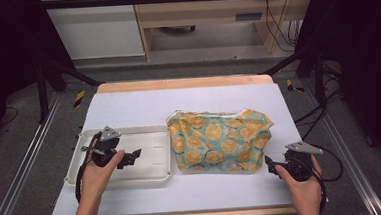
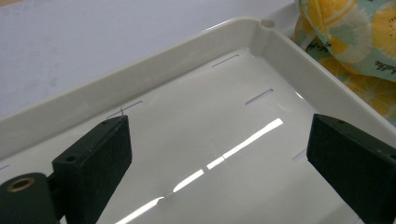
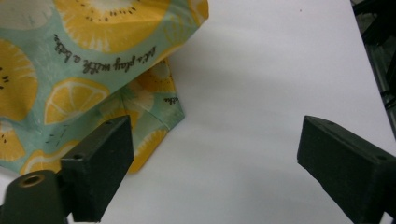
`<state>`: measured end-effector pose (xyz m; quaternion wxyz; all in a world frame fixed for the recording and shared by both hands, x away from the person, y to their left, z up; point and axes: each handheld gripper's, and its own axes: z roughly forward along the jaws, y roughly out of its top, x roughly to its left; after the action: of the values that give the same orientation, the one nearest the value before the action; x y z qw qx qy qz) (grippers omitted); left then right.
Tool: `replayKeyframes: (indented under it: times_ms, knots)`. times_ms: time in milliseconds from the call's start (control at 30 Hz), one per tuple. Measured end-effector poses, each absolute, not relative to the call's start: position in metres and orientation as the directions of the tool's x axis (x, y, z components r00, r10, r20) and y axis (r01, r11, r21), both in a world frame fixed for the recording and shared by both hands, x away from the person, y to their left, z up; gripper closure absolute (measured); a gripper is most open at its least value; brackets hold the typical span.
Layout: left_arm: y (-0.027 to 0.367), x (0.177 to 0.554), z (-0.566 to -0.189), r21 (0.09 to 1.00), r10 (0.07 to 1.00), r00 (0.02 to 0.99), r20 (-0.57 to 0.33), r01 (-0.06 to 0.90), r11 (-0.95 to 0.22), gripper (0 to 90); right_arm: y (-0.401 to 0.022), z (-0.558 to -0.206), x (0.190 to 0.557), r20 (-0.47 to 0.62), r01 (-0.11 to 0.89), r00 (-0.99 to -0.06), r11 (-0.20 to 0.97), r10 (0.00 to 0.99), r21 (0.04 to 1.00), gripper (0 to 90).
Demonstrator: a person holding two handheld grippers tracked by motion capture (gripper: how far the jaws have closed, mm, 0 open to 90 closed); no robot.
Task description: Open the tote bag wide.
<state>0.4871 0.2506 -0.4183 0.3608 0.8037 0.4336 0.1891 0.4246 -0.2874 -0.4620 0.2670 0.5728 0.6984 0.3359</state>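
Observation:
A teal cloth printed with yellow lemon slices (image 1: 219, 140) lies crumpled in the middle of the white table. A shallow cream tray (image 1: 86, 137) sits just to its left. My left gripper (image 1: 134, 156) hovers over the tray, open, jaws wide apart with nothing between them; its own view looks into the bare tray (image 2: 196, 60) with the cloth (image 2: 355, 42) at the upper right. My right gripper (image 1: 270, 163) rests near the cloth's front right corner, open and empty; the cloth's corner (image 3: 93, 88) lies beside its left jaw.
The white table surface (image 1: 128, 106) has a wooden far edge (image 1: 182, 83). Black frame bars (image 1: 295, 56) rise at both far corners. Cables trail off the right side (image 1: 332, 159). Bare surface lies right of the cloth (image 3: 280, 70).

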Motion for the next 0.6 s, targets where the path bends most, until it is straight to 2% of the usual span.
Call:
replayKeyframes:
  times_ms: [267,367,433,600]
  knots:
    - [0.248,0.486,-0.419,0.732,0.813,0.582,0.009,0.549,-0.402,6.6,-0.287,-0.458,0.422,0.027,0.621,-0.225,0.122,0.974,0.775,11.2]
    - [0.247,0.485,-0.418,0.735,0.806,0.592,0.01,0.543,-0.407,6.6,-0.287,-0.44,0.428,0.007,0.609,-0.247,0.15,0.969,0.779,17.8]
    - [0.248,0.485,-0.417,0.732,0.804,0.594,0.017,0.54,-0.414,6.6,-0.287,-0.435,0.43,0.002,0.61,-0.257,0.16,0.967,0.776,19.2]
    - [0.25,0.486,-0.415,0.745,0.809,0.587,0.018,0.533,-0.402,6.6,-0.288,-0.396,0.452,-0.052,0.593,-0.313,0.238,0.948,0.769,25.4]
